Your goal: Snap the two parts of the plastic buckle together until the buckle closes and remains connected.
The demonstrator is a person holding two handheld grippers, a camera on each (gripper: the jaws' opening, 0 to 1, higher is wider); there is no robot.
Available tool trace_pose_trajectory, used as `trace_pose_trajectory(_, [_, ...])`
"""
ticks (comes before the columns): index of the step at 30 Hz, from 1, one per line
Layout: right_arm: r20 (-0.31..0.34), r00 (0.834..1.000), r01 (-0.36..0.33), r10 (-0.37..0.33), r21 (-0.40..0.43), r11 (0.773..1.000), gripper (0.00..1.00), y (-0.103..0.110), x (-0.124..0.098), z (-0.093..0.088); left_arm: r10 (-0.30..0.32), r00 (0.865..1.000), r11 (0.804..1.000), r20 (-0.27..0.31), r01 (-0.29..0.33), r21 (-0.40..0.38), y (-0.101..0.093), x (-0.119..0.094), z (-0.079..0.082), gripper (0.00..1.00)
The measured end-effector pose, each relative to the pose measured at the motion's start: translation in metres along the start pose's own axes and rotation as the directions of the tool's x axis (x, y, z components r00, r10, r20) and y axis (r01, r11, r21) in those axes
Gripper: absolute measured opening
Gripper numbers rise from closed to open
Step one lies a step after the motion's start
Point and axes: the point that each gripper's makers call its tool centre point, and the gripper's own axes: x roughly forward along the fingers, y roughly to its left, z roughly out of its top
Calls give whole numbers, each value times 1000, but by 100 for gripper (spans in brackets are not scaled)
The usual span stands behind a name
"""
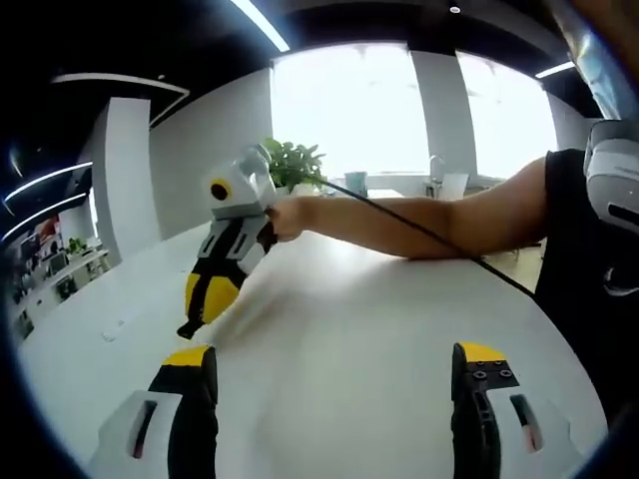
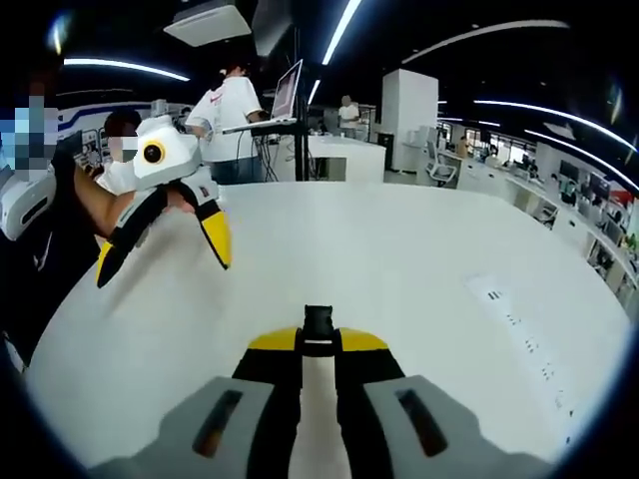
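Note:
A small black buckle part (image 2: 319, 321) is pinched at the tips of my right gripper (image 2: 319, 345), whose yellow-tipped jaws are shut on it over the white table (image 2: 419, 249). In the left gripper view the right gripper (image 1: 190, 321) comes in from a person's outstretched arm (image 1: 419, 225), with a dark piece (image 1: 186, 328) at its tip just above the table. My left gripper (image 1: 335, 354) is open, its jaws wide apart with only the table (image 1: 349, 299) between them. In the right gripper view the left gripper (image 2: 164, 267) hangs at the upper left, jaws spread.
A black cable (image 1: 429, 235) runs along the person's arm. Faint small marks (image 2: 496, 295) lie on the table at the right. People stand near a laptop on a stand (image 2: 285, 95) beyond the table's far edge. A plant (image 1: 295, 162) sits at the window side.

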Motion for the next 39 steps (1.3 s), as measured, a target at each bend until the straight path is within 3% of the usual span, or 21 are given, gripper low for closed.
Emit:
trace_pose_trajectory(9, [-41, 999, 23, -23, 0, 1000, 10, -17, 1, -14, -5, 1000, 1000, -6, 5, -7, -1, 1, -3, 99])
trace_pose_trajectory(21, [-29, 999, 22, -22, -19, 1000, 10, -31, 3, -10, -7, 1000, 1000, -7, 7, -7, -3, 0, -3, 99])
trace_pose_trajectory(25, [-26, 1000, 16, -16, -17, 1000, 10, -33, 8, -16, -6, 1000, 1000, -7, 6, -10, -2, -1, -3, 99])
trace_pose_trajectory(26, [-57, 998, -14, 14, -3, 1000, 10, -28, 10, -25, -5, 1000, 1000, -8, 5, -11, -2, -1, -3, 99])
trace_pose_trajectory(27, [-161, 987, -2, -6, -47, 999, 10, -31, 12, -46, -7, 1000, 1000, -10, 6, -15, -2, -1, -4, 99])
trace_pose_trajectory(28, [-79, 997, 1, -6, -63, 998, 10, -38, 10, -36, -9, 1000, 1000, -12, 9, -19, -2, -1, -5, 99])
trace_pose_trajectory(29, [-64, 998, 9, -12, -52, 999, 10, -46, 8, -35, -9, 1000, 1000, -13, 9, -20, -1, 0, -5, 99])
trace_pose_trajectory(34, [-68, 997, 16, -19, -46, 999, 10, -42, 9, -32, -12, 1000, 1000, -11, 12, -18, -2, 0, -4, 99])
trace_pose_trajectory(35, [-70, 996, 42, -49, -98, 994, 10, -33, 8, -29, -12, 1000, 1000, -11, 12, -18, -2, 0, -4, 99])
trace_pose_trajectory(36, [-70, 996, 42, -49, -99, 994, 10, -26, 9, -28, -13, 1000, 1000, -10, 13, -20, -2, 0, -4, 99])
trace_pose_trajectory(37, [-65, 998, -15, 15, 9, 1000, 10, -26, 10, -31, -13, 1000, 1000, -11, 13, -21, -1, 0, -4, 99])
trace_pose_trajectory(39, [-72, 997, -20, 21, 11, 1000, 10, -31, 11, -33, -14, 1000, 1000, -13, 14, -23, -1, 0, -5, 99])
